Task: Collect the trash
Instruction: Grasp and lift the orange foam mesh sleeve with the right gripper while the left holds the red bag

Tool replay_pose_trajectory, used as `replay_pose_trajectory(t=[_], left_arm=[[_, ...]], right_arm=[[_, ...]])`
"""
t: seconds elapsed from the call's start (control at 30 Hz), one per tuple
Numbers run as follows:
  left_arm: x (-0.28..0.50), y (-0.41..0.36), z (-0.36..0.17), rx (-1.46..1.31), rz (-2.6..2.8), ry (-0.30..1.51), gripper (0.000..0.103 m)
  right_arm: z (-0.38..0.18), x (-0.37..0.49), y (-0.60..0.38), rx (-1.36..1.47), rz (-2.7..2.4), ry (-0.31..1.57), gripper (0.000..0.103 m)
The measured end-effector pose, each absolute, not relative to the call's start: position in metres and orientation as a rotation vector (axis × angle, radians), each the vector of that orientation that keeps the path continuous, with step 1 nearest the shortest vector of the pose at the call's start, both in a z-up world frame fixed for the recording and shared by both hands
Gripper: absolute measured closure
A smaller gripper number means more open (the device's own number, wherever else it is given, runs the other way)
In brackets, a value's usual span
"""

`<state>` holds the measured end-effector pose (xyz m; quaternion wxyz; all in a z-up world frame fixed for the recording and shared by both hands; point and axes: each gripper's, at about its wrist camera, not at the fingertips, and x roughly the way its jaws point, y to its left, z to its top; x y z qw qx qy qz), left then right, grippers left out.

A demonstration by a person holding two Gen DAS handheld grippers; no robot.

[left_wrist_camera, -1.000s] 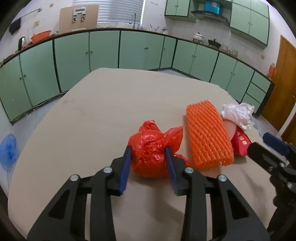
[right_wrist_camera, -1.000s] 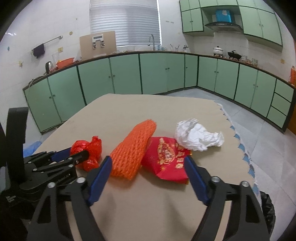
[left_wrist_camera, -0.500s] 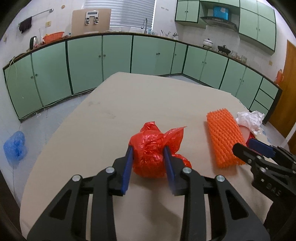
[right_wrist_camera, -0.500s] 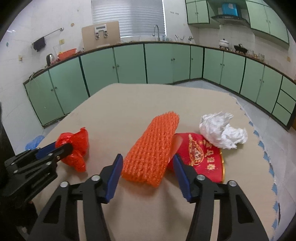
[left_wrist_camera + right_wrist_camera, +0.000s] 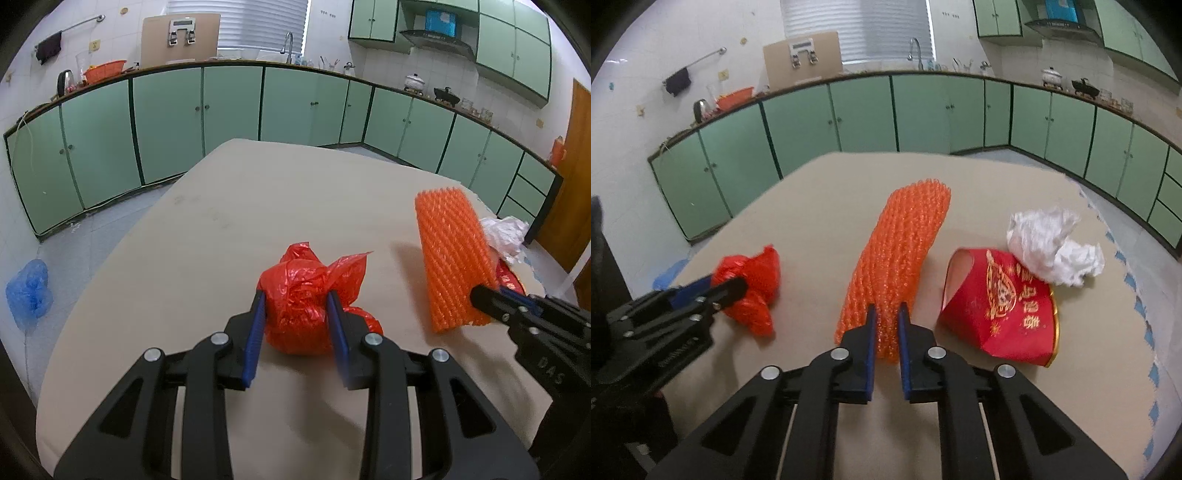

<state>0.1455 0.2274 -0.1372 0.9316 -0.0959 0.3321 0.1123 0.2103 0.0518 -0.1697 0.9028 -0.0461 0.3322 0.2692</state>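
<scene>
A wide table (image 5: pixel 207 258) with a plain beige top fills the middle of a kitchen, and all the trash lies toward its near right part. The left gripper (image 5: pixel 295 321) has its blue pads pressed into the sides of a crumpled red plastic bag (image 5: pixel 306 295), which bulges between them just above the tabletop. To the right of it, the right gripper (image 5: pixel 885 332) is nearly closed, pinching the near end of a long orange foam net (image 5: pixel 901 254) that stretches away toward the far side. Right of the net lies a red paper cup (image 5: pixel 1001 306) with gold print, on its side, its open mouth facing left; a crumpled white paper (image 5: pixel 1052 247) rests against its far right edge. Green cabinets (image 5: pixel 166 118) run along the far wall and round the right corner under a dark counter, with a blinded window (image 5: pixel 882 29) above. A blue plastic bag (image 5: pixel 27 291) sits on the tiled floor at the left.
</scene>
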Motion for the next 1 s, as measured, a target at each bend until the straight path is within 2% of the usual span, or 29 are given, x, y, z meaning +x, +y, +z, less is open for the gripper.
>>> replay_pose_trajectory(t=[0.43,1.0], left_arm=[[0.145,0.188,-0.103,-0.166,0.142,0.607,0.072],[0.168,0.066,-0.079,-0.105,-0.101,0.554,0.072]], right_arm=[[-0.120,0.189,-0.004,-0.032,0.521,0.580,0.092],[-0.101,0.171,-0.116,0.014,0.339,0.528,0.092]])
